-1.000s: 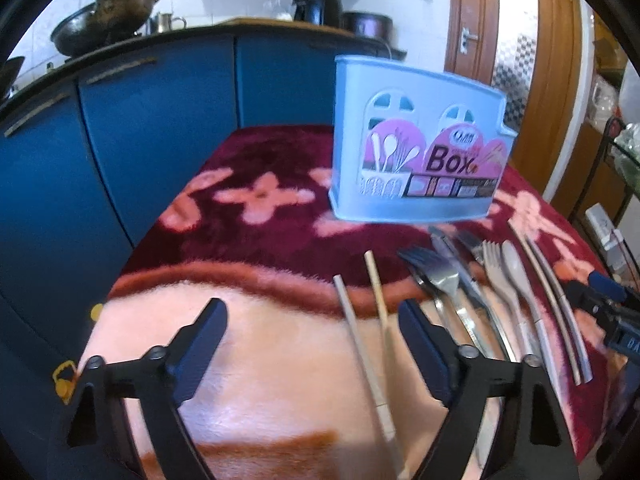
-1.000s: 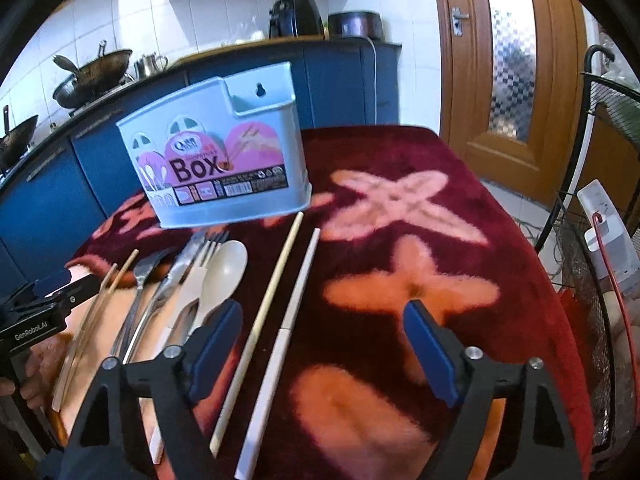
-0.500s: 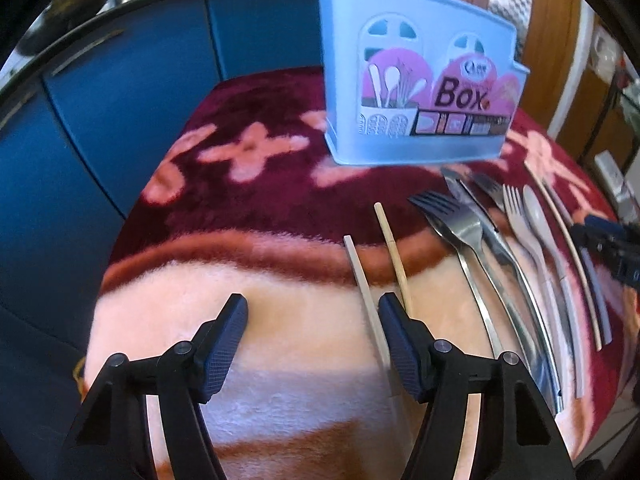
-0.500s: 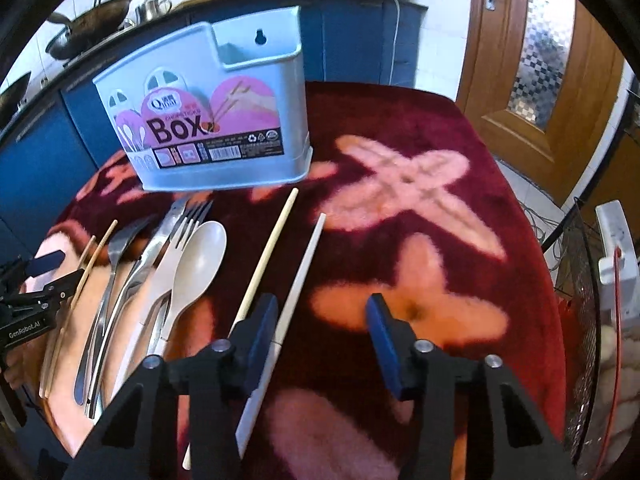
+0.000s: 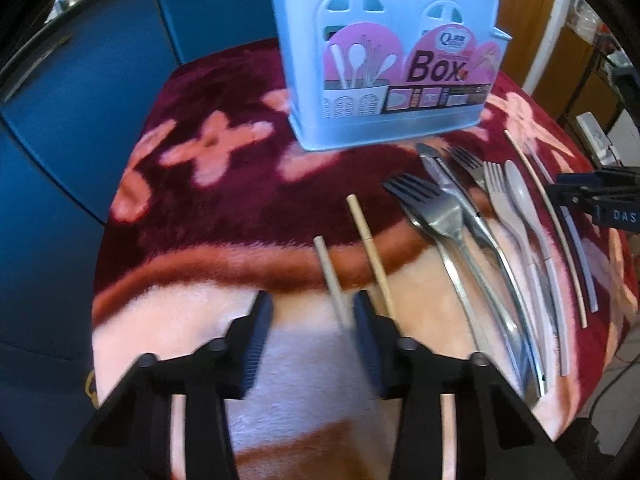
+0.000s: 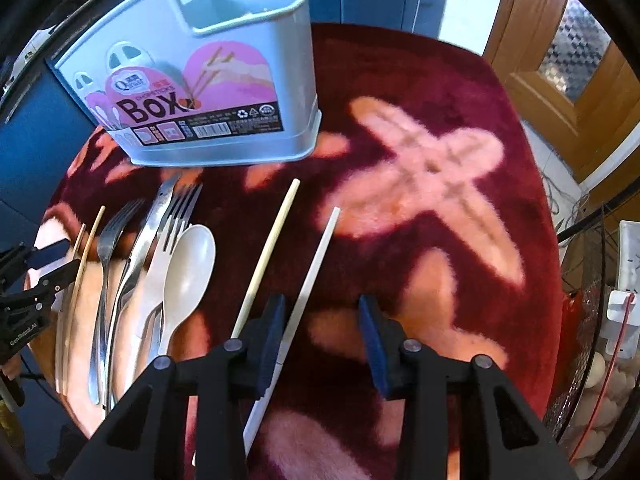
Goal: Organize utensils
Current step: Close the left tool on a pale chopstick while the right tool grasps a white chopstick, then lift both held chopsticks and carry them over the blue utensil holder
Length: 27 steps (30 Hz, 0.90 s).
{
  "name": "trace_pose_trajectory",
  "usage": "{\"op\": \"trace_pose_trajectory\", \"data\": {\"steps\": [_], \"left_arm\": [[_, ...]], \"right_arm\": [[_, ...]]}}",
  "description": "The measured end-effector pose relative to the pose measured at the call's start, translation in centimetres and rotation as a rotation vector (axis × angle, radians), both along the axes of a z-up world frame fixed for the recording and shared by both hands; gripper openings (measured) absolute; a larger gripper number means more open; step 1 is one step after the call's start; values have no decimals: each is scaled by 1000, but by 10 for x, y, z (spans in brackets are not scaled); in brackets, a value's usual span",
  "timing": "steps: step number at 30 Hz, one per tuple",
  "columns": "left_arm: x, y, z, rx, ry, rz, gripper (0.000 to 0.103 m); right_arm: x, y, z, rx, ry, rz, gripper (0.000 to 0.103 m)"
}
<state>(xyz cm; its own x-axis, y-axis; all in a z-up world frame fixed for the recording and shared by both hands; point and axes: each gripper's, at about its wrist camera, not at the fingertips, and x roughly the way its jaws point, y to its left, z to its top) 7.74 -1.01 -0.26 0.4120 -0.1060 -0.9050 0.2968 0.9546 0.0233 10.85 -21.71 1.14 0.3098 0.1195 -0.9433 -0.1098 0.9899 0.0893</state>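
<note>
Left gripper [image 5: 308, 318]: held pointing down at the blanket; its jaws have just been closing and are now narrowed, with a gap left between them. The grey chopstick [image 5: 330, 276] is seen just inside the right-hand finger; whether it is touched cannot be told, and it is not pinched from both sides.
Right gripper [image 6: 320, 320]: also pointed down; its jaws have just been closing and are narrowed but still parted. The white chopstick [image 6: 316, 256] is seen running along the inner face of the left-hand finger; no pinch from both sides is shown.
Box [image 5: 384, 60]: a pale blue holder labelled "Box", stood upright at the far side of the blanket, beyond all the utensils. An open compartment is seen at its top in the right wrist view.
Blanket [image 5: 208, 208]: dark red with pink flower shapes and a pale band near the edge; everything is laid on it.
Tan chopstick [image 5: 370, 244]: laid just beside the grey one, roughly parallel to it.
Fork [image 5: 432, 216]: metal, laid next in the row, tines toward the box; other metal pieces are overlapped beside it.
Spoon [image 6: 186, 276]: beige plastic, bowl up, laid against a beige fork [image 5: 498, 192].
Yellow chopstick [image 6: 268, 256]: laid between the spoon and the white chopstick, apart from both.
</note>
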Motion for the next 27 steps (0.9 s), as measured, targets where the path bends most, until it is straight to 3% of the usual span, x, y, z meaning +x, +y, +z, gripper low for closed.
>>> {"op": "trace_pose_trajectory", "data": {"steps": [5,7,10,13,17,27], "left_arm": [[3,0,4,-61,49,0,11],[7,4,5,-102,67,7,8],[11,12,6,-165,79,21,5],[11,18,6,-205,71,27,5],[12,23,11,-247,40,25,5],[7,31,54,-363,-114,-36,5]], "right_arm": [[10,-4,-1,13,66,26,38],[13,-5,0,15,85,31,33],[19,-9,4,21,97,21,16],[19,-17,7,41,86,-3,8],[7,-28,12,96,31,-57,6],[-40,-38,45,250,-219,-227,6]]}}
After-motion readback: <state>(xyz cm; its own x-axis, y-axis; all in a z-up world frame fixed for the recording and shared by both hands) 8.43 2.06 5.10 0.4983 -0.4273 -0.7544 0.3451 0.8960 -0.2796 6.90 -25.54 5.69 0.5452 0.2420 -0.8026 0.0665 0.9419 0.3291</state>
